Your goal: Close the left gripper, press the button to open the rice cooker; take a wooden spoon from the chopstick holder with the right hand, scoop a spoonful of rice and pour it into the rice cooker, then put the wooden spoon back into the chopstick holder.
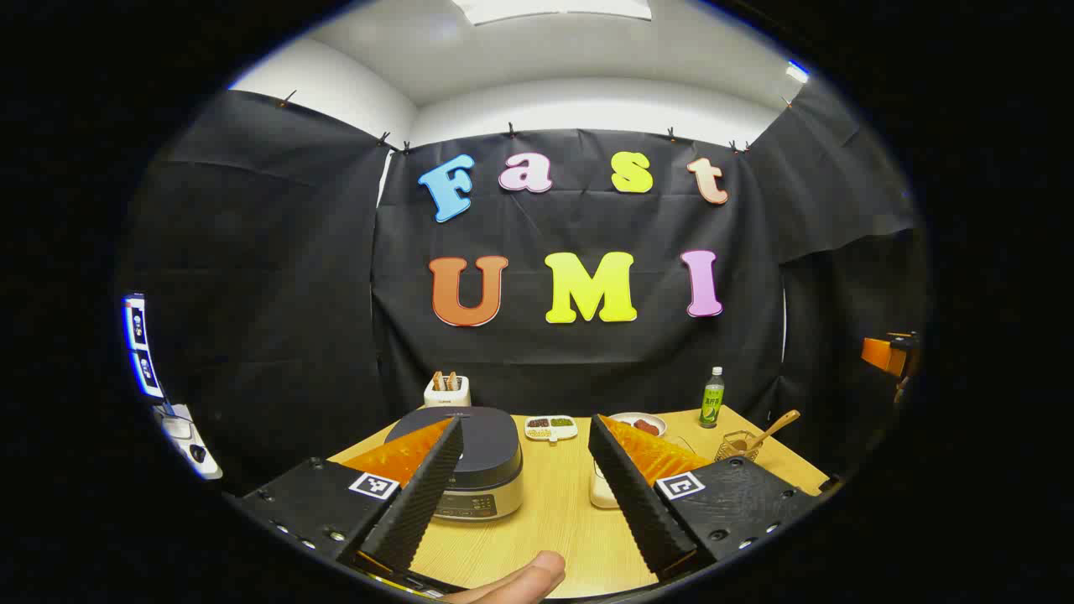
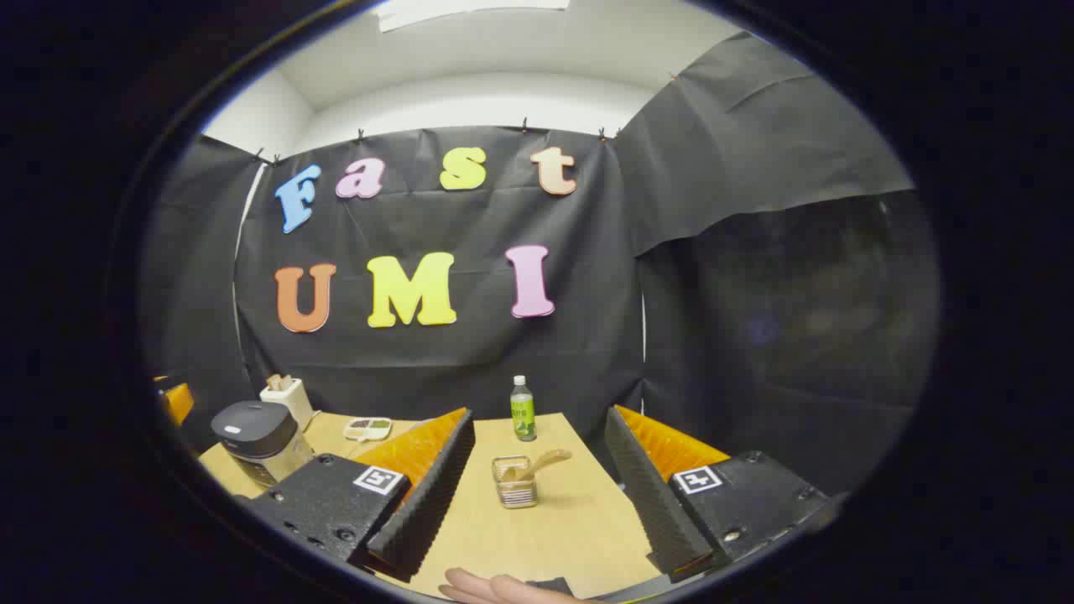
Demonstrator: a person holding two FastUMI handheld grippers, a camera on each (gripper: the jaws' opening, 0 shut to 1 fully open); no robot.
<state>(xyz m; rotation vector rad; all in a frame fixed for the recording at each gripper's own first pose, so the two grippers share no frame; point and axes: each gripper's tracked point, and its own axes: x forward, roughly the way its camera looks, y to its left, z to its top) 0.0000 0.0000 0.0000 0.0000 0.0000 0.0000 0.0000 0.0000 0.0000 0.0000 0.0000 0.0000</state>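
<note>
- Left gripper [image 1: 524, 457] held above the near edge of the counter [image 1: 562, 520], jaws spread wide with nothing between them; probably a starting pose, since the task calls for closing them before pressing the button.
- Rice cooker [image 1: 470, 461] at lower centre-left of the left gripper view, lid down, control panel facing the camera; seen partly behind the left finger, so apparently lined up for a forward push.
- Right gripper [image 2: 537, 466] likewise spread wide and empty, aimed straight at the chopstick holder [image 2: 513, 485], framed between its fingers at lower centre of the right gripper view.
- Wooden spoon [image 2: 541, 461] standing in the holder, untouched; long axis tilted, the upper end leaning toward the right of the frame, the lower end down inside the holder. Which end is the bowl: cannot tell.
- In the left gripper view, same spoon [image 1: 772, 429] at lower right, slanting up and to the right out of the holder.
- Green bottle [image 2: 523, 409] just behind the holder; toaster [image 1: 446, 391] and divided dish [image 1: 551, 428] behind the cooker.
- White container [image 1: 602, 491] between cooker and holder, mostly hidden by the right finger; contents not visible.
</note>
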